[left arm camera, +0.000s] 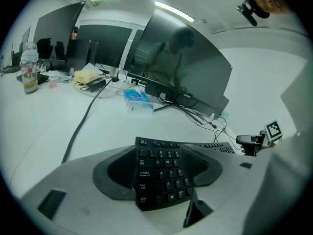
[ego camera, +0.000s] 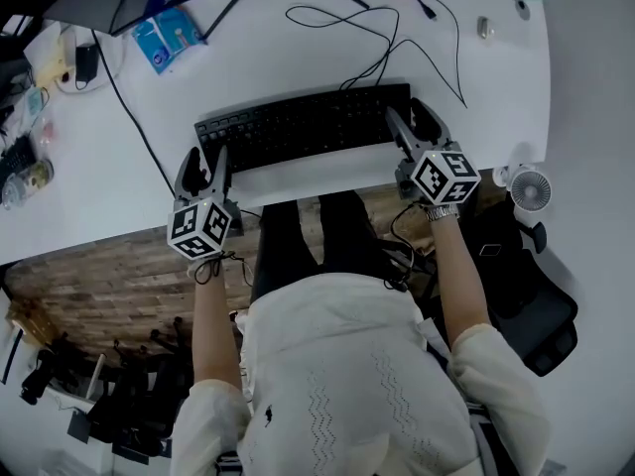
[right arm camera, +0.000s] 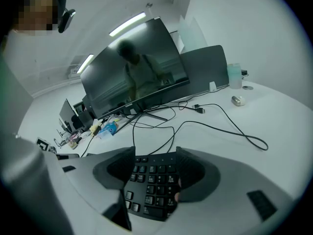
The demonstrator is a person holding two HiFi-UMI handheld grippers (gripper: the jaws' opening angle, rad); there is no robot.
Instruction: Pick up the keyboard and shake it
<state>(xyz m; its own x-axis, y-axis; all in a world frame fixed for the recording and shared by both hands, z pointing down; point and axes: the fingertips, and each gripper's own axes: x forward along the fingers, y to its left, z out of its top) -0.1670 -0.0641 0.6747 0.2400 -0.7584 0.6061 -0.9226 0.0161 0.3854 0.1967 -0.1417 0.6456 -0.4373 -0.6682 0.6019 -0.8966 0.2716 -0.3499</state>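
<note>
With the keyboard (ego camera: 298, 129) lying flat near the front edge of the desk (ego camera: 248, 58) and your left gripper (ego camera: 206, 157) and right gripper (ego camera: 408, 115) both gaping at its ends (nothing pinched yet), an uneven or shallow bite risks it tipping and sliding off.

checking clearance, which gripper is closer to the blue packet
Left. The left gripper is at the keyboard's left end, with the blue packet beyond it; the right gripper is at the keyboard's right end, farther off.
</note>
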